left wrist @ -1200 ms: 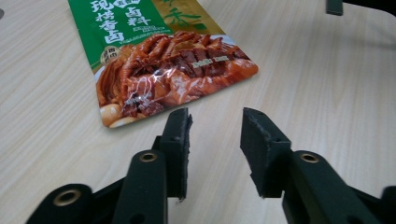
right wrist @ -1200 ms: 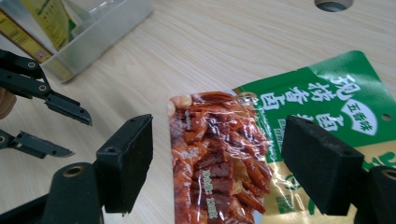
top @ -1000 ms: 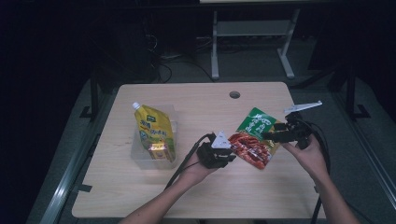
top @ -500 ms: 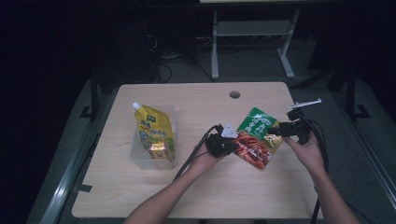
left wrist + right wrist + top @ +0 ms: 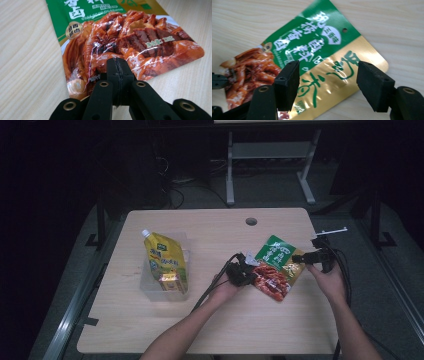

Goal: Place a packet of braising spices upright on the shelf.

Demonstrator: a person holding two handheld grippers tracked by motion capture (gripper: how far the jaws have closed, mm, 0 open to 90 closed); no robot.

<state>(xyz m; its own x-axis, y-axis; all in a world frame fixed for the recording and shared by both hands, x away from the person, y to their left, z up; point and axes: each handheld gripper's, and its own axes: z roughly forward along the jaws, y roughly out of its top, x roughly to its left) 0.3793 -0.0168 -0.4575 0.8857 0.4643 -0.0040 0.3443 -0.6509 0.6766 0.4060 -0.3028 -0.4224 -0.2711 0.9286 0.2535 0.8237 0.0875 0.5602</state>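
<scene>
Left gripper [image 5: 117,65]: jaws pressed fully together, tips over the lower edge of the snack pouch [image 5: 120,37]. Whether film is pinched between them or they merely rest on it, I cannot tell; the pouch edge runs under the tips.

Right gripper [image 5: 325,82]: jaws spread wide, one each side of the gold corner of the same pouch, holding nothing. They straddle the corner from above or just beside it; contact not clear.

The pouch lies flat on the wooden table [image 5: 210,230], right of centre, between the two hands, in the high view [image 5: 274,266].

Handling, my judgement: thin glossy foil film, light, floppy, likely slick under rubber pads. Contents look lumpy and soft in the middle. Best taken by a flat sealed edge or corner, where film is doubled and stiffer; a grip on the bulging middle would probably slip or crease. One-corner lift would let it droop.

Views compared: the left gripper view gives the closed tips and wrinkled film by the food picture. The right gripper view gives the hang hole and gold panel at the top. The high view alone places the yellow spout pouch [image 5: 165,265] standing in a clear plastic tub [image 5: 150,287], well apart to the left.
</scene>
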